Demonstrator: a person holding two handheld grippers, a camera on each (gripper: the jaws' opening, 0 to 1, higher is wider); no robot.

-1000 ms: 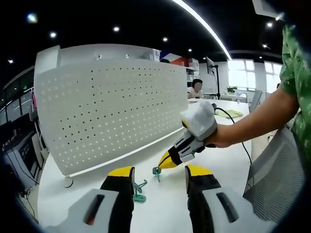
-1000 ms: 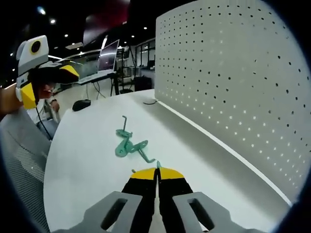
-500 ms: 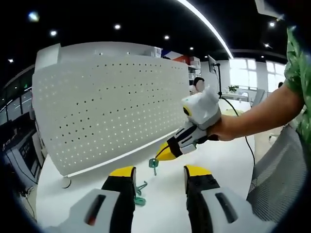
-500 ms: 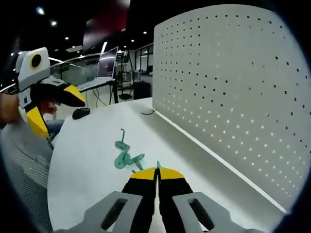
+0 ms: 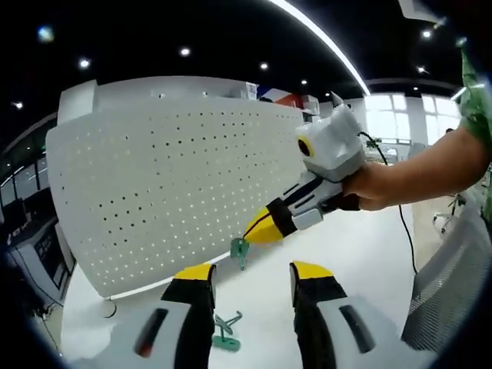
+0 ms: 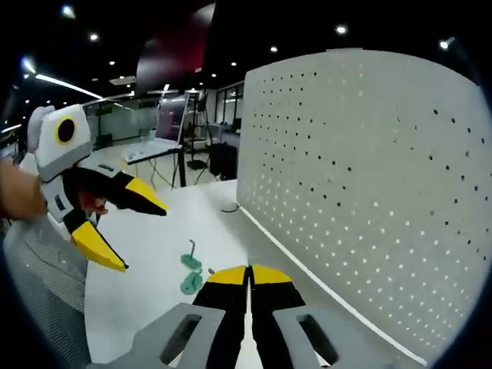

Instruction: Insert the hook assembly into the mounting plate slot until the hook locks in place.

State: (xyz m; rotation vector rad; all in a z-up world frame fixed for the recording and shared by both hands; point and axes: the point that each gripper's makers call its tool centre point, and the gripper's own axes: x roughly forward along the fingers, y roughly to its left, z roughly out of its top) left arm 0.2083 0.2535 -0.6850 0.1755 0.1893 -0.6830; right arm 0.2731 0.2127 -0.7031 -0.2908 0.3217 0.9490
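Carrying green hook [image 5: 240,250] pinched in right gripper [image 5: 250,231], lifted off table [image 5: 369,254] toward pegboard [image 5: 169,192] holes; left gripper [image 5: 250,280] wide, empty, above spare hooks [image 5: 225,334].

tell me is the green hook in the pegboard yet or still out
Out. The right gripper is shut on the green hook, holding it in the air in front of the pegboard, above the table. More hooks lie on the table.
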